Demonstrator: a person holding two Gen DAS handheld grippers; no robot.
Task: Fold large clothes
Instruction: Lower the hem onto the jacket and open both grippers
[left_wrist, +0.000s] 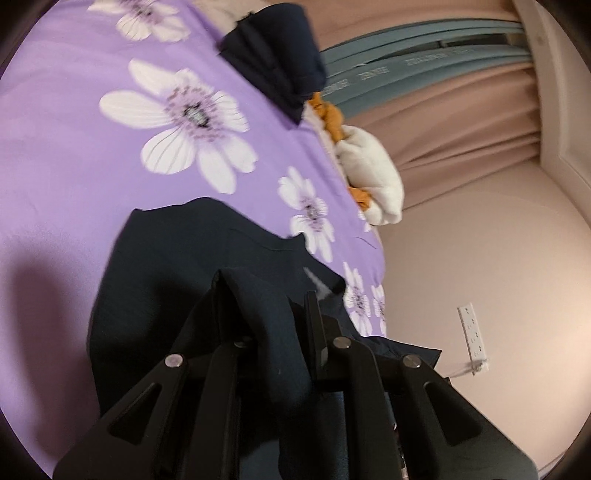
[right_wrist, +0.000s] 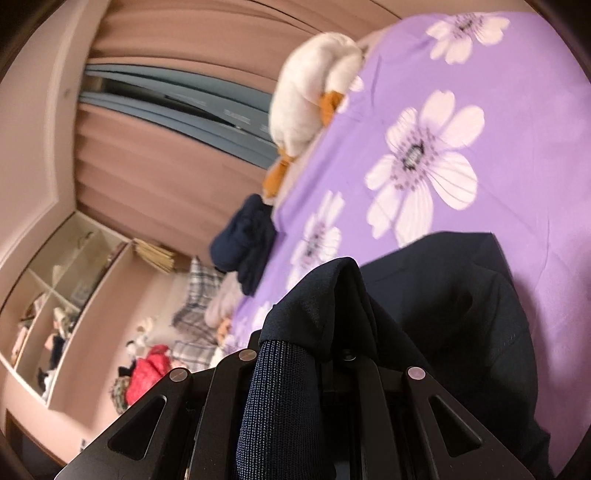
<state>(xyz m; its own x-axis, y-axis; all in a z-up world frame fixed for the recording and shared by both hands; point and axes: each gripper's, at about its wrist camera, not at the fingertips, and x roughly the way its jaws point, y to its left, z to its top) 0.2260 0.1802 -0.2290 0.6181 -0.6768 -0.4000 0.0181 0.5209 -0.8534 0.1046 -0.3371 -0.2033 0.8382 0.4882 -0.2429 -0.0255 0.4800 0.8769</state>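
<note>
Against the far wall, an open cubby shelf holds small items too blurred to name; only the right wrist view shows it, along with a red bundle and a plaid cloth heaped beside the bed. Only the left wrist view shows a white wall socket. The dark navy garment lies on the purple flowered bedspread, its near edge lifted. The left gripper is clamped tight on a fold of it, and the right gripper is pinched on another bunched fold, fabric draping over the jaws. A second navy bundle and a white and orange plush toy sit near the bed's far edge, against tan curtains.
</note>
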